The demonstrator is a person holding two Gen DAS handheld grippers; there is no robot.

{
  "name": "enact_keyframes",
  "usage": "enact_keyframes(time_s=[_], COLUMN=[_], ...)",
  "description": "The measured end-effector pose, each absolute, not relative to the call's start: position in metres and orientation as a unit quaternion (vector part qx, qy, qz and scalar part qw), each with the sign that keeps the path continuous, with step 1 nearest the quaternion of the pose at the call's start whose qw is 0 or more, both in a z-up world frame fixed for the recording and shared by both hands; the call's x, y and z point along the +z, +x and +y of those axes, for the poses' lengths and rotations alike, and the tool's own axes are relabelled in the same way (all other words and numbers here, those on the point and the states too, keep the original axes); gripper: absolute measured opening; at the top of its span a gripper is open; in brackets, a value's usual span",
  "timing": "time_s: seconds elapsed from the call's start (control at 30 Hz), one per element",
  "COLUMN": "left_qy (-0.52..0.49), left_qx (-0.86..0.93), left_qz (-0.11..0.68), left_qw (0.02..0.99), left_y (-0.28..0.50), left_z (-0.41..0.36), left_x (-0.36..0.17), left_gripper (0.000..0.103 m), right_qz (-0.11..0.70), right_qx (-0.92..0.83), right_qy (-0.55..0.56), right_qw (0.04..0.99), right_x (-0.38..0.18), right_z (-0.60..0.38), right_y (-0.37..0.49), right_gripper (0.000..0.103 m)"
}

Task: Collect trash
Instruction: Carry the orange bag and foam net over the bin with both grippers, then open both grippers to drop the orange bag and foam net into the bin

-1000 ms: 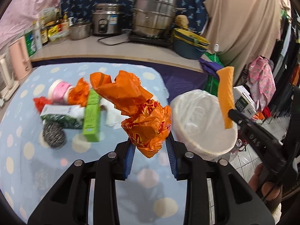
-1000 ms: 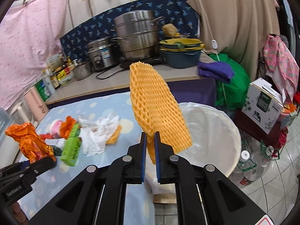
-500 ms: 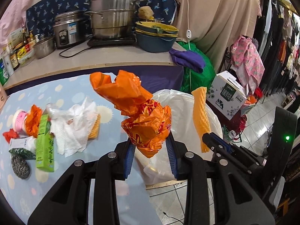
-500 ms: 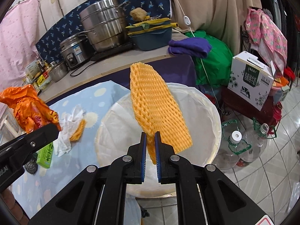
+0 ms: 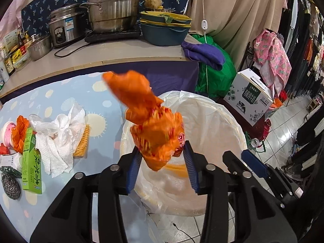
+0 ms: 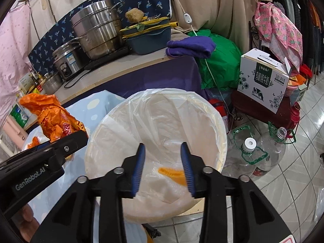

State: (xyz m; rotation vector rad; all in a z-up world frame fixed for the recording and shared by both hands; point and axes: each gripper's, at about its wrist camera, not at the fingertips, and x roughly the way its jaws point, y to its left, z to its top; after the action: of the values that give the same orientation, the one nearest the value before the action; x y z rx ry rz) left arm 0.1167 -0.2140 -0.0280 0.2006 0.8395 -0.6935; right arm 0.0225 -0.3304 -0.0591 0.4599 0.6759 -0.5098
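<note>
As both sets of jaws had just been opening over the lined bin (image 6: 220, 125) off the tabletop's (image 5: 105, 103) edge, the right gripper (image 6: 163, 167) stood empty, its orange foam net (image 6: 172, 173) already inside. The left gripper's (image 5: 162, 169) pads had parted around the blurred orange bag (image 5: 154, 125), apparently slipping free. Farther back, tissue (image 5: 60, 133), a green box (image 5: 31, 162) and a scourer (image 5: 11, 186) remained uncollected.

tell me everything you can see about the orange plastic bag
The orange plastic bag is crumpled thin film, plain orange at its upper end and printed with red and yellow lower down. It stands tilted between the fingers of the left gripper, whose jaws have just been opening, and looks blurred. Its lower tip hangs over the lined bin. Whether the pads grip it is unclear.
</note>
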Motion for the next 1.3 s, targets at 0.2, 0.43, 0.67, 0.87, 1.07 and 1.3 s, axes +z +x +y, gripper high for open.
enact_keyframes(time_s=[0.2,0.43,0.67,0.87,1.07,1.3], left_qy=[0.090,0.084,0.074,0.062,0.056,0.045], left_qx=[-0.322,-0.318,-0.314,-0.307,-0.290,-0.259], left_qz=[0.387,0.380,0.375,0.372,0.368,0.365], left_qw=[0.860,0.865,0.869,0.874,0.882,0.893], left_y=[0.118,0.119,0.121,0.124,0.127,0.128], left_z=[-0.211,-0.206,-0.198,-0.187,-0.168,-0.132], left_x=[-0.022,-0.015,-0.007,0.000,0.006,0.013], left_gripper=[0.071,0.077,0.077,0.077,0.077,0.084], right_qz=[0.313,0.301,0.300,0.298,0.295,0.293], right_qx=[-0.250,-0.249,-0.245,-0.240,-0.231,-0.215], right_qy=[0.220,0.213,0.206,0.201,0.191,0.176], right_qw=[0.890,0.896,0.898,0.902,0.907,0.915], right_x=[-0.049,-0.039,-0.034,-0.028,-0.020,-0.012], right_z=[-0.328,-0.321,-0.314,-0.304,-0.290,-0.266], right_y=[0.017,0.015,0.017,0.018,0.022,0.032], right_gripper=[0.047,0.052,0.053,0.055,0.059,0.067])
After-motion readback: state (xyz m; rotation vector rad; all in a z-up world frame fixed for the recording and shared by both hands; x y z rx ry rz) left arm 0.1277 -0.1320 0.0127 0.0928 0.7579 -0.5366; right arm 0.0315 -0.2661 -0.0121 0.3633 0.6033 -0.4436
